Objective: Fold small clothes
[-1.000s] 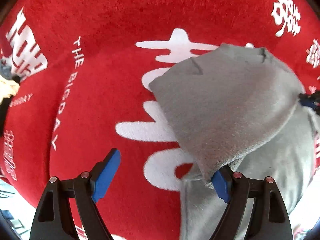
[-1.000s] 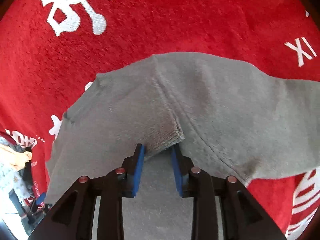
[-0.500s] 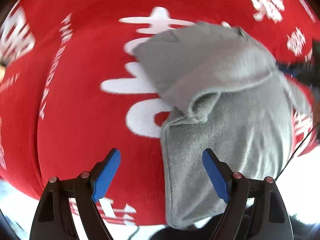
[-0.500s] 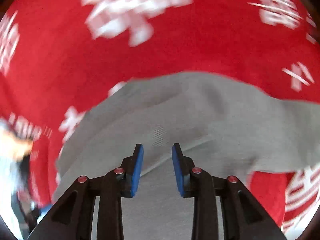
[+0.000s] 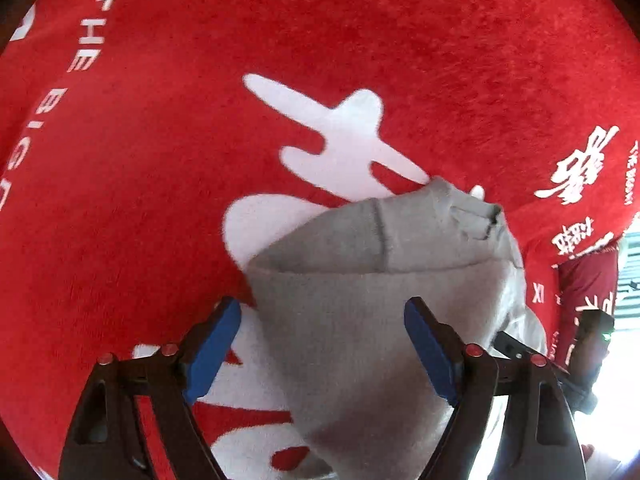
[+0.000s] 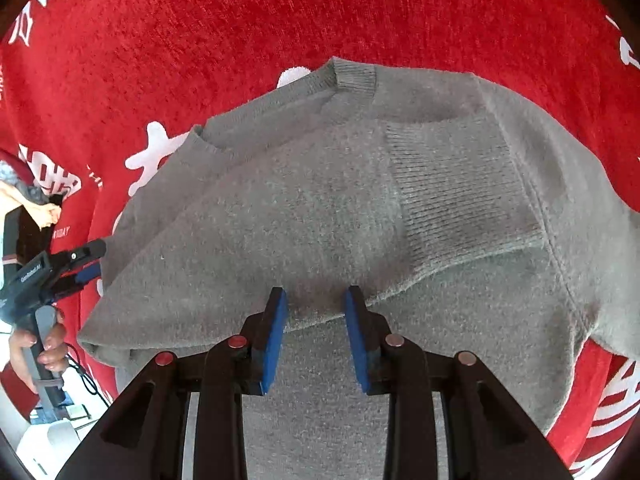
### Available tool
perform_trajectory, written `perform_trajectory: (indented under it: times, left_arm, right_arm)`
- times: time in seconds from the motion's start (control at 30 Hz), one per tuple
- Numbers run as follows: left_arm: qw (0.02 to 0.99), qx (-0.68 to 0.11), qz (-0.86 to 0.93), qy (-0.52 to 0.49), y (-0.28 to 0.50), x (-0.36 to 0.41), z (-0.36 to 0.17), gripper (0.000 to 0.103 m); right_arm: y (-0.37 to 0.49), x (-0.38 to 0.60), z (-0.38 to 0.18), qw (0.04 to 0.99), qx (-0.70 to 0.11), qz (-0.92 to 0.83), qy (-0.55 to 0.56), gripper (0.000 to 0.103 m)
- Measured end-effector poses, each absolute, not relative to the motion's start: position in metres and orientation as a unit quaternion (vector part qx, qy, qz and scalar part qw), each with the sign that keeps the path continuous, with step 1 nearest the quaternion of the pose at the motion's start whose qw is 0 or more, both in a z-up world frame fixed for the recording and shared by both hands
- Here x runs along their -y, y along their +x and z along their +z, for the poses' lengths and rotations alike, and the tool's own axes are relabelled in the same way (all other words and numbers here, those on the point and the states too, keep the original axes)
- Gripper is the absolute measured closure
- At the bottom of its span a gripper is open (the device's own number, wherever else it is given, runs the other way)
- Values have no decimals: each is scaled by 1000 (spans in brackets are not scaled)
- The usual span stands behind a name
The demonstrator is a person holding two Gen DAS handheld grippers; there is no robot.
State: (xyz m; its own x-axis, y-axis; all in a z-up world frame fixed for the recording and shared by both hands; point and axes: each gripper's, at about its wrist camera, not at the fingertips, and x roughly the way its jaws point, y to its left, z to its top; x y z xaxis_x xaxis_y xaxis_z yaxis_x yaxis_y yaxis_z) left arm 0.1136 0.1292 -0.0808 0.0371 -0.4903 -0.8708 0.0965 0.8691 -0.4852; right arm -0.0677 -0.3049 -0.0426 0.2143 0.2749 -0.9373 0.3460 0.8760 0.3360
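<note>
Sweater (image 6: 340, 208), grey knit, lying on red blanket (image 6: 200, 40), ribbed cuff folded across its chest, right gripper (image 6: 315, 334) parted, holding nothing, left gripper (image 5: 322, 354) spread wide over its edge.

Red plush cloth (image 5: 168, 184) with white lettering covers the surface; grey sweater (image 6: 340, 200) lies partly folded directly on it.

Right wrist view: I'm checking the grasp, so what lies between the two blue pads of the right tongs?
The folded edge of the grey sweater lies in the gap of the right tongs, whose pads stand apart; the right wrist view shows it.
</note>
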Motion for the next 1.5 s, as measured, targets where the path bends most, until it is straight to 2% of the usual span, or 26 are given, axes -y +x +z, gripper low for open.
perform_trajectory:
  times: [0.03,0.1,0.2,0.33,0.47,0.63,0.7,0.73,0.77,0.8,0.83,0.97,1.2,1.23,1.27,1.3,1.5]
  left_arm:
    - [703,-664,-208,-147,115,-127,-82,48]
    - [707,-663,-201,-140,117,-123,-82,92]
    - [722,-645,-201,-150,129,-119,-73,92]
    - [776,-581,-214,-123,168,-109,-38,93]
    - [808,-554,-187,-77,206,-101,-35,93]
    - [805,-574,-127,-78,218,-115,-48,93]
    - [790,-591,-139,-87,212,-119,-50,92]
    - [780,-601,-152,-89,206,-120,-51,88]
    - [772,-608,-161,-90,200,-119,-52,72]
    - [767,-613,-168,-90,194,-119,-54,50]
    - [765,-615,-170,-92,189,-118,-55,44]
    - [747,-627,-197,-102,180,-105,-66,43]
    - [732,-632,-225,-117,182,-86,-89,45]
    - [732,-631,-225,-121,181,-86,-91,50]
    - [733,-630,-225,-122,181,-85,-92,72]
    - [734,-629,-226,-118,180,-83,-91,85]
    - [780,-586,-209,-70,175,-85,-69,85]
  right_arm:
    - [-66,302,-43,740,-625,-25,249,70]
    - [-64,300,-44,740,-623,-29,252,70]
    - [-61,299,-39,741,-621,-40,252,70]
    - [-60,306,-27,753,-606,-46,254,70]
    - [-44,307,-35,752,-601,-47,266,69]
    - [-29,303,-42,751,-602,-44,266,69]
    - [-30,308,-35,755,-596,-35,271,60]
    - [-29,310,-32,755,-593,-27,278,50]
    - [-27,312,-28,756,-588,-13,288,44]
    - [-21,313,-24,758,-582,3,295,43]
    - [-12,312,-20,760,-578,18,297,43]
    - [41,295,-21,760,-571,79,302,43]
    - [118,242,-66,740,-617,131,234,43]
    - [122,237,-76,727,-634,132,226,48]
    - [124,231,-81,727,-645,121,204,75]
    - [124,227,-77,740,-641,109,171,96]
    - [111,222,-15,827,-552,62,87,97]
